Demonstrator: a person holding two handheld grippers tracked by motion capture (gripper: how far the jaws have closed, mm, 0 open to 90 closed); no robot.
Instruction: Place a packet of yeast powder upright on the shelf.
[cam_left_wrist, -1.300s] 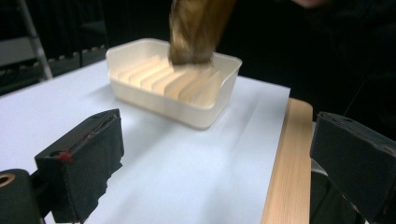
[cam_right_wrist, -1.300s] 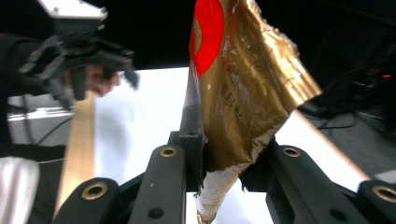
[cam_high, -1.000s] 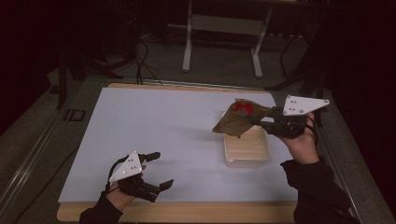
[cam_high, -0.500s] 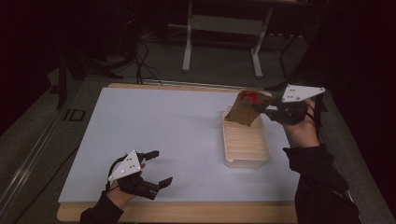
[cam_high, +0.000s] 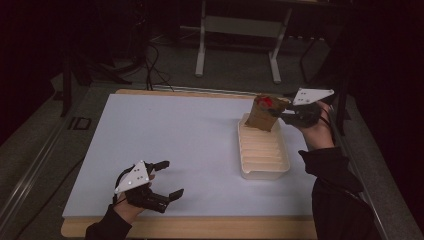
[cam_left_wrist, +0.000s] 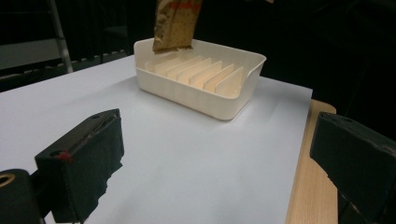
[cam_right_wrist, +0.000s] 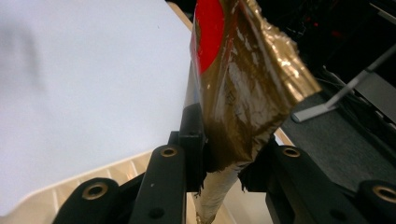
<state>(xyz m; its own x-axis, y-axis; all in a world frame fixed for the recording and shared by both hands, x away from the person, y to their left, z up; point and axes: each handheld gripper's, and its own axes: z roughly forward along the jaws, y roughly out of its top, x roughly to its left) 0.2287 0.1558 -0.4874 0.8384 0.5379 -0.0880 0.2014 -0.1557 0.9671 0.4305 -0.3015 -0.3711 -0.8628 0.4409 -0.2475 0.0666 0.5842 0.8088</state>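
White rectangular sheet (cam_high: 180, 150) covers most of the light wooden bench (cam_high: 200, 227); wood shows as a strip along the near edge and a thin line at the far edge. Grey floor (cam_high: 165, 65) beyond the bench. On it, a grey metal stand with two upright legs and a crossbar (cam_high: 240, 30), well apart from the bench. Black cables (cam_high: 152, 60) trail over the floor left of the stand. Background dark.

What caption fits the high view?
Right tongs hold a shiny brown packet above a cream ribbed plastic tray.
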